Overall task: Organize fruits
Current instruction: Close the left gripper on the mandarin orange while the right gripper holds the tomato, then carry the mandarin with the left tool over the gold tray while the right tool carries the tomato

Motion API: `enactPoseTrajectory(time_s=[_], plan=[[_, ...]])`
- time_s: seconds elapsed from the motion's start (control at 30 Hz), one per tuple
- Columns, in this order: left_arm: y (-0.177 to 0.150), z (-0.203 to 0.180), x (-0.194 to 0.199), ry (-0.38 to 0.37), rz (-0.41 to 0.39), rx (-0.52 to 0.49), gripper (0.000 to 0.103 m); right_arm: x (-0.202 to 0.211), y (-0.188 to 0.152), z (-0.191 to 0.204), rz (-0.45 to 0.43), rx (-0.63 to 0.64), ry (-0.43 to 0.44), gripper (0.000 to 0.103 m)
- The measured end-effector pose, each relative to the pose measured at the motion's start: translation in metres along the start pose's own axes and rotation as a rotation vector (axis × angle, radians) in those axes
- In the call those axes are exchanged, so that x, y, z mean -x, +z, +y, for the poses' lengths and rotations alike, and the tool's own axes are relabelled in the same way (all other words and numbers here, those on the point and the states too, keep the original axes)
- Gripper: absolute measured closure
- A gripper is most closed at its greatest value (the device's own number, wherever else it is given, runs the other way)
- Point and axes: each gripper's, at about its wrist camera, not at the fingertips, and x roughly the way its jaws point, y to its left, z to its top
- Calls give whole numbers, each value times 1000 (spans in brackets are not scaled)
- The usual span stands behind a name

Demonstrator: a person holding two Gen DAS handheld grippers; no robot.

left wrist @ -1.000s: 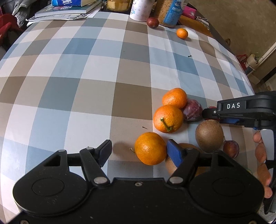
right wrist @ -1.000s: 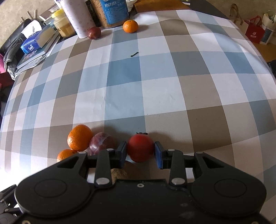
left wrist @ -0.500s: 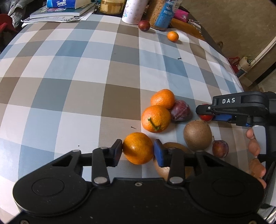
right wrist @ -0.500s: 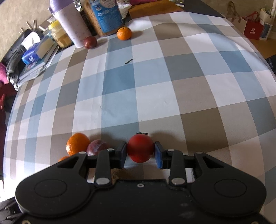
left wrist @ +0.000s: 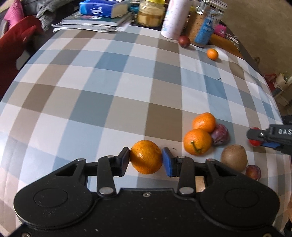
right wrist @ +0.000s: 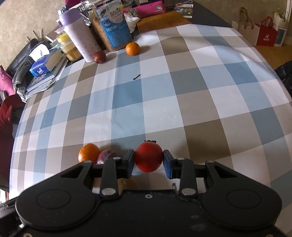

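Fruit was in both claws at this point. Left claw (left wrist: 146, 159) was clamped on an orange (left wrist: 146, 159), pads pressing its two sides, held near the camera over the checked worktop (left wrist: 109, 91). Right claw (right wrist: 148, 160) was closed on a red fruit (right wrist: 148, 156), maybe a small tomato or persimmon, hard to say.

Rest of the pile sat just right of the left claw: two more oranges (left wrist: 198, 141) touching each other, a plum (left wrist: 220, 134) tucked against them, a kiwi (left wrist: 234, 157) nearer, and another plum (left wrist: 253, 172) right beside the kiwi. Way off at the far edge were a stray orange (left wrist: 212, 54) and a dark plum (left wrist: 184, 41), well apart from the group.

What could go wrong, as I saw it: both fruits were round and gripped only at two small patches, so a tilt or a loose squeeze could let one roll out and off the worktop. The red one looked soft, so too much squeeze might bruise it. Setting the orange down beside the pile could also knock the others rolling.

Readable stuff: "DAS" on the right claw's body in the left view, "Tempo" on the blue tissue pack (left wrist: 102, 8). The blue-labelled jar (right wrist: 112, 25) had Chinese text I couldn't make out.
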Motion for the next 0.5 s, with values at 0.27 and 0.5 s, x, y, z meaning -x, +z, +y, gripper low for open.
enactPoseTrajectory(time_s=[0.27, 0.5], plan=[[-13, 0, 27, 4, -15, 7, 55, 28, -20, 1, -16, 30, 19, 68], [-35, -9, 56, 2, -38, -20, 55, 60, -50, -1, -30, 46, 52, 68]])
